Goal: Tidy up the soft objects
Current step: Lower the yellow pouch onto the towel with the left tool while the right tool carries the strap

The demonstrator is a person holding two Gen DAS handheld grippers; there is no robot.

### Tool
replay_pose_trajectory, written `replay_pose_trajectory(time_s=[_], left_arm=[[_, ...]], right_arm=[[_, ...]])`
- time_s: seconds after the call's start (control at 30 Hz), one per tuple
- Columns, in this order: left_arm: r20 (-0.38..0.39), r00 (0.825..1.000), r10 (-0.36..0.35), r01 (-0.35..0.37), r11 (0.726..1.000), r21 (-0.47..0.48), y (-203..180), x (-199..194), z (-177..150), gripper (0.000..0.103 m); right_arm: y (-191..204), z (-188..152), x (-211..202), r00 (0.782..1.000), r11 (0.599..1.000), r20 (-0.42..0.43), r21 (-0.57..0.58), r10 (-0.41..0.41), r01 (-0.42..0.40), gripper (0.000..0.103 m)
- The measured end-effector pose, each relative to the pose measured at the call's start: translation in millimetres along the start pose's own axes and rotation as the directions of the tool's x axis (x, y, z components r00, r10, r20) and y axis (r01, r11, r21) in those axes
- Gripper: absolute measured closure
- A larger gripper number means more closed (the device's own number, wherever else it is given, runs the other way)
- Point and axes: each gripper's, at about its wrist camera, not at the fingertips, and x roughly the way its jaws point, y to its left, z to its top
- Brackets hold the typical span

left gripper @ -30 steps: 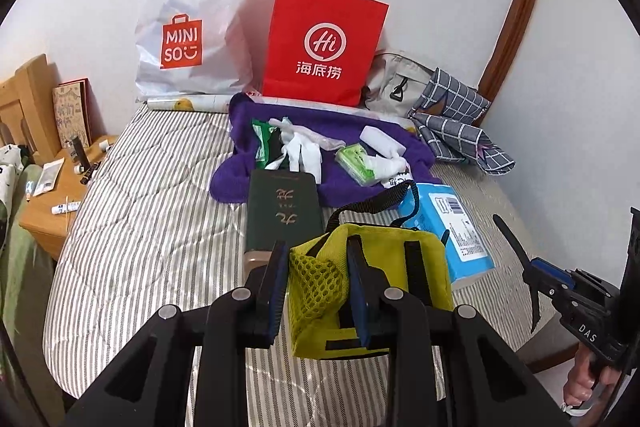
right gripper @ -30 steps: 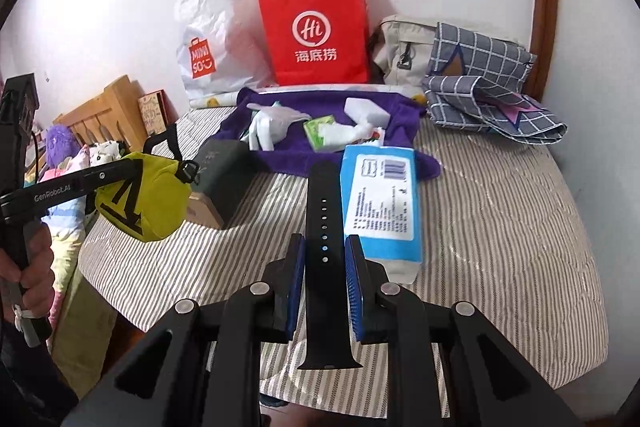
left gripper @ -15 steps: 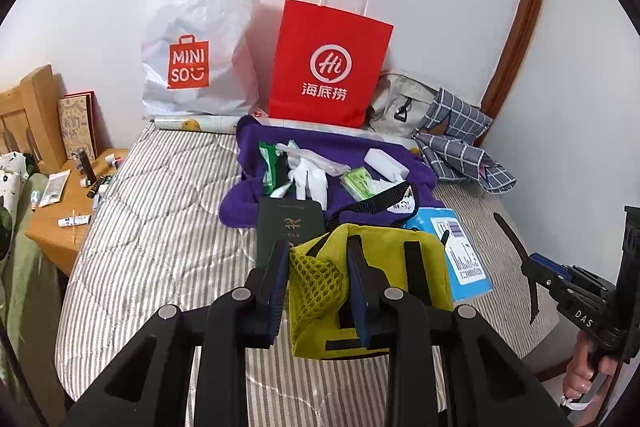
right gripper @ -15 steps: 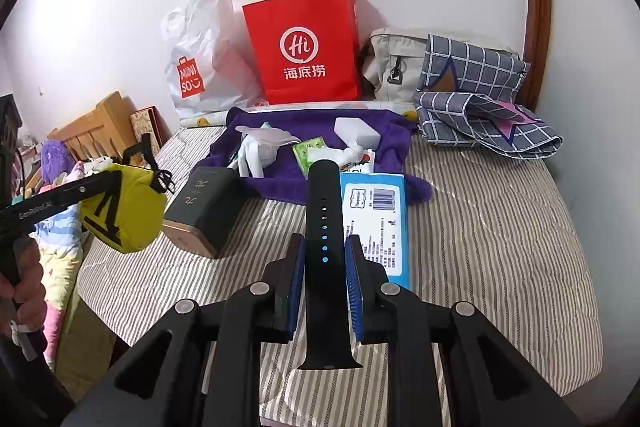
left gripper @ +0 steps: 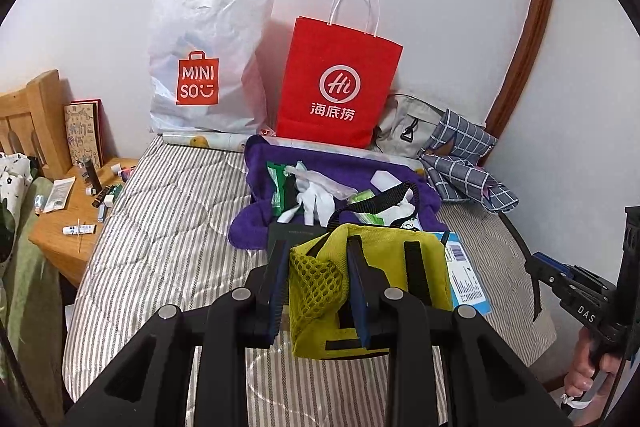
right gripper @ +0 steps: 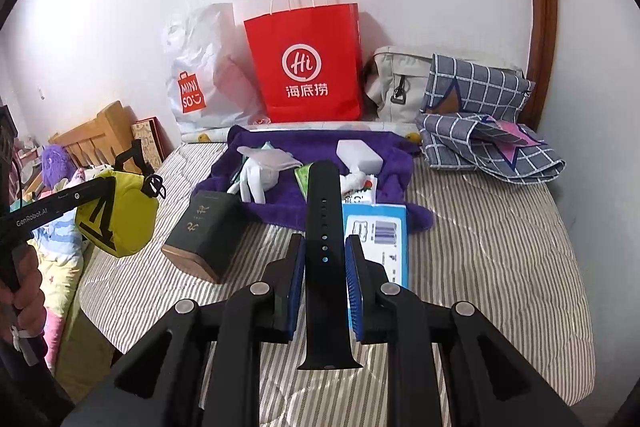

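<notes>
Left wrist view: the pouch (left gripper: pixel 372 283) hangs in the left gripper (left gripper: pixel 318 291), jaws pinched on its mesh corner, lifted off the bed (left gripper: pixel 160 239) with its strap (left gripper: pixel 384 199) looping up. Holding it by the edge likely keeps its mouth free for loading. In the right wrist view the right gripper (right gripper: pixel 325 279) is clamped on a black strap (right gripper: pixel 324 227) lying lengthwise between the jaws, raised over the bed's near edge. Both sit apart, pouch well to the left. Ahead lie a dark box (right gripper: pixel 204 231), a blue packet (right gripper: pixel 378 239) and a purple towel (right gripper: pixel 304 203) strewn with small items; bags line the wall. Striped mattress at right is bare, giving room.
</notes>
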Motion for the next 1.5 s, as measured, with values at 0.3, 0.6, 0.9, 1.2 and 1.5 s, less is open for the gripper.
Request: replay_pose_trajectory(time_s=[0.3, 0.6, 0.9, 1.2, 1.5], left_arm=[[0.005, 1.0, 0.007, -0.007, 1.0, -0.001, 0, 12, 16, 0.076], [-0.013, 1.0, 0.028, -0.028, 1.0, 0.012, -2, 30, 27, 0.076], [-0.015, 0.999, 0.028, -0.027, 0.999, 0.023, -4, 44, 39, 0.076], [-0.017, 0.999, 0.033, -0.033, 0.999, 0.035, -4, 57, 49, 0.076], [-0.036, 0.999, 0.04, -0.038, 0.999, 0.038, -7, 72, 54, 0.076]], right_arm=[[-3, 19, 10, 1.0, 1.0, 0.002, -0.001, 0.004, -0.004, 0.083], [-12, 31, 27, 1.0, 1.0, -0.005, 0.018, 0.007, -0.007, 0.083], [-20, 42, 42, 1.0, 1.0, -0.013, 0.03, -0.001, 0.001, 0.083], [-26, 52, 54, 1.0, 0.999, -0.01, 0.037, -0.009, 0.009, 0.083], [-29, 58, 62, 1.0, 0.999, -0.008, 0.038, -0.005, 0.006, 0.083]])
